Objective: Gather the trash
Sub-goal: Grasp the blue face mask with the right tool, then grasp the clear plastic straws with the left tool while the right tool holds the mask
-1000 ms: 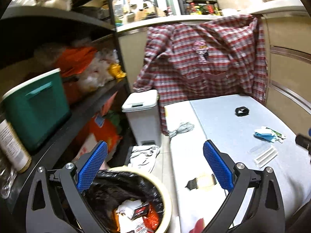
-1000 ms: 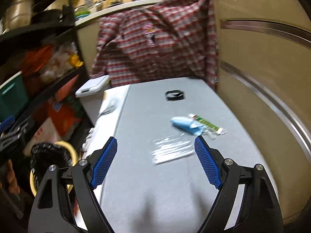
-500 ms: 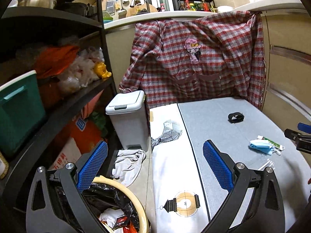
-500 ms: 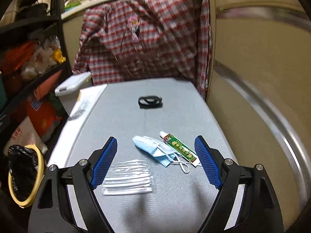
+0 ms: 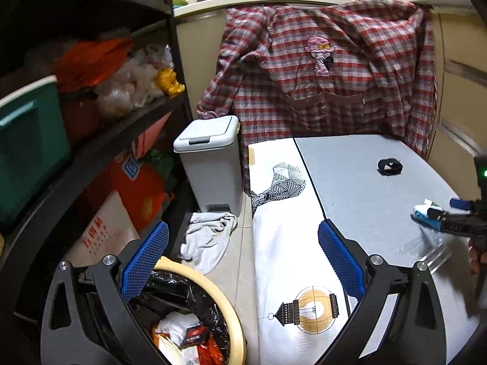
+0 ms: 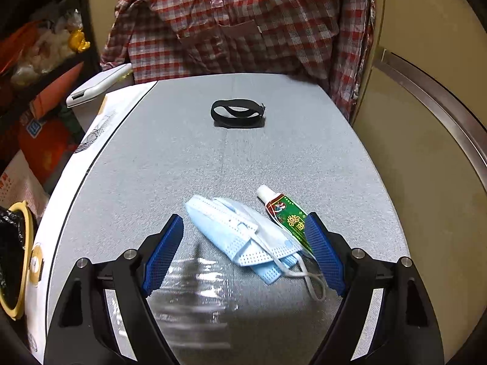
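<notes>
Two masks [image 6: 240, 234] lay crumpled on the grey table [image 6: 170, 164], between the wide-open fingers of the right gripper [image 6: 243, 252], with a small tube [image 6: 284, 216] touching them. We judged a close could pinch the tube too, or snag only an ear loop. Clear wrap [image 6: 194, 289] lay just beside. The left gripper [image 5: 240, 258] hung open, empty, over the lined bin [image 5: 231, 313].

The left wrist view looks forward from above the floor beside the bench [image 5: 350, 182], with the trash bin [image 5: 231, 319] close under the left gripper [image 5: 242, 261] and shelves off to its left. The right wrist view sits low and close over the bench [image 6: 170, 158], facing the plaid shirt [image 6: 243, 21]. Both views share the bench top, shirt, black band [image 6: 236, 113] and face mask [image 6: 240, 237].
</notes>
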{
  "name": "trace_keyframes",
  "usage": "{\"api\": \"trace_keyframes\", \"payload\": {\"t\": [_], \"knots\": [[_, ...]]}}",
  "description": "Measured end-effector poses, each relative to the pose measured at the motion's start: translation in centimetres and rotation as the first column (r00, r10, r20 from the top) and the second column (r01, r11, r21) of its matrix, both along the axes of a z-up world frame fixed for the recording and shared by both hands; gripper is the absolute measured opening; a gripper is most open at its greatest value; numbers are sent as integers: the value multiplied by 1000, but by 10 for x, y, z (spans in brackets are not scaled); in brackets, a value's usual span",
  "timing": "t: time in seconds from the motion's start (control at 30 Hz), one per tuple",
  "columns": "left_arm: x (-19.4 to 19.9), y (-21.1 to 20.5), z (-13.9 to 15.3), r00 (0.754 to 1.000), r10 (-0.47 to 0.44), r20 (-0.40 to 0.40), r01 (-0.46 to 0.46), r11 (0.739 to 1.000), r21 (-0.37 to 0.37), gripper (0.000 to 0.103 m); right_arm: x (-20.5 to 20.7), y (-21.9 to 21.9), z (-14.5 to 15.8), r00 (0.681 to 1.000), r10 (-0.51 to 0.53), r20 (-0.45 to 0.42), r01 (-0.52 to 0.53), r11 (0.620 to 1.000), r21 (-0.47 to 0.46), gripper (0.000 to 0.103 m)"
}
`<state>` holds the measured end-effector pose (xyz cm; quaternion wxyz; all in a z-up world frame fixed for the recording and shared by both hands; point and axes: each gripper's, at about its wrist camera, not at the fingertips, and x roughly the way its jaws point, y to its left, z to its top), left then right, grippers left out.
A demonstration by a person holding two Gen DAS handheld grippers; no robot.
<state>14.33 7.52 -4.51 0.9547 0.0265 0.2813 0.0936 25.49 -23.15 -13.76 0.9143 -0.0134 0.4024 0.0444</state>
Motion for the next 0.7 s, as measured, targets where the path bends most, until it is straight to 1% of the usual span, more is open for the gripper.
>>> {"api": "trace_keyframes", "payload": {"t": [0.07, 0.1, 0.13, 0.17, 0.23, 0.33, 0.43, 0.57, 0.67, 0.7], "knots": [[0, 2, 0, 1000, 10, 9, -10, 1000, -4, 95, 1, 2, -5, 1000, 2, -6, -2, 1000, -8, 78], [-1, 2, 0, 1000, 12, 12, -12, 1000, 0, 95, 2, 3, -7, 1000, 6, -9, -6, 1000, -11, 66], [-1, 2, 0, 1000, 11, 13, -11, 1000, 7, 95, 2, 5, -9, 1000, 13, -18, -14, 1000, -16, 43], [-1, 2, -1, 1000, 8, 12, -8, 1000, 9, 95, 2, 7, -11, 999, 15, -35, -16, 1000, -23, 33], [-2, 0, 0, 1000, 4, 13, -4, 1000, 14, 95, 0, 9, -8, 999, 26, -24, -27, 1000, -16, 15], [-4, 0, 2, 1000, 1, 21, -2, 1000, 19, 95, -7, 11, 4, 999, 40, 15, -40, 999, 0, 11], [-7, 0, 4, 1000, 3, 29, -3, 1000, 15, 95, -14, 11, 23, 997, 55, 52, -57, 998, 39, 10], [-10, -4, 7, 999, 0, 54, -2, 999, 40, 95, -34, -1, 67, 990, 41, 136, -56, 992, 114, 10], [-13, -11, 10, 997, -34, 62, 31, 999, 39, 95, -54, -11, 103, 984, 1, 177, -23, 992, 124, 10], [-15, -15, 10, 996, -55, 66, 53, 998, 32, 95, -61, -14, 110, 982, -8, 189, -16, 992, 123, 10]]}}
